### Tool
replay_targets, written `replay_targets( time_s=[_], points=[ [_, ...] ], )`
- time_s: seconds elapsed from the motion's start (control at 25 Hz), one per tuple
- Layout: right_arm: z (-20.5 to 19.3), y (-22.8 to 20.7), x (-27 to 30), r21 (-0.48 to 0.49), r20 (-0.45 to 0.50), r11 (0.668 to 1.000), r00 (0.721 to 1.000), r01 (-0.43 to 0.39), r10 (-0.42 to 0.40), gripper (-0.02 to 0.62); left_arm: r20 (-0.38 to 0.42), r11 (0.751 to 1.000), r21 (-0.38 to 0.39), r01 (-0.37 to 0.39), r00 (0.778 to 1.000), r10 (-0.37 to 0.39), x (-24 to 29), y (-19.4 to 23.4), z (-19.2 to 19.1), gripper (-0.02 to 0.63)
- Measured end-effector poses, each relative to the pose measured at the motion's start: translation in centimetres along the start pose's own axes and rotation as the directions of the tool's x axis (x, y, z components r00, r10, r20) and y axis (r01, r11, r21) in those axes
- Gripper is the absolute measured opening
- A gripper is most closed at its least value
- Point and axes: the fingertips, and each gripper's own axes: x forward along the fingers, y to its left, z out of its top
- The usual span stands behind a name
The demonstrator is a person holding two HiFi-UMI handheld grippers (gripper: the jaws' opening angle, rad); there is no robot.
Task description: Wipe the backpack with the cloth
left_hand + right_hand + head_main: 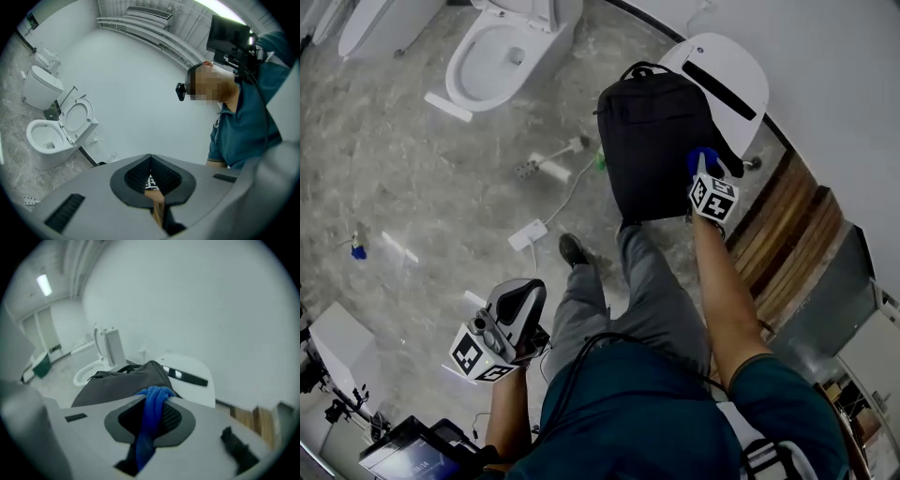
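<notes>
A black backpack point(654, 141) lies on a shut white toilet lid point(727, 75), its handle pointing away from me. My right gripper point(705, 171) is at the pack's near right corner, shut on a blue cloth point(703, 157) that touches the fabric. In the right gripper view the blue cloth point(152, 411) hangs bunched between the jaws of the right gripper point(151, 397), with the backpack point(122, 383) just beyond. My left gripper point(516, 302) hangs low at my left side, far from the pack. The left gripper point(150, 159) is shut with nothing in it and points up at the wall.
An open toilet point(502, 56) stands at the far left. A white brush-like tool point(553, 167) and a white box with a cable point(528, 234) lie on the grey floor. Wooden panelling point(792, 244) runs along the right. My shoe point(574, 250) is below the pack.
</notes>
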Motion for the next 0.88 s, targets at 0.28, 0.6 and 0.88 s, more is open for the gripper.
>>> replay_targets(
  time_s=[0.28, 0.6, 0.88],
  points=[
    [3.4, 21.3, 7.1, -0.826, -0.144, 0.469, 0.922, -0.313, 0.360, 0.040, -0.020, 1.000, -0.012, -0.025, 0.999, 0.024, 1.4, 0.6, -0.8, 0.003],
    [5.1, 22.8, 14.1, -0.844, -0.426, 0.194, 0.845, -0.500, 0.324, 0.040, -0.006, 0.998, -0.011, -0.055, 0.998, 0.055, 2.5, 0.8, -0.6, 0.003],
    [7.7, 5.1, 12.5, -0.856, -0.298, 0.412, 0.950, -0.311, 0.098, 0.038, 0.026, 0.999, -0.009, -0.032, 0.999, 0.032, 3.0, 0.8, 0.1, 0.003]
  ],
)
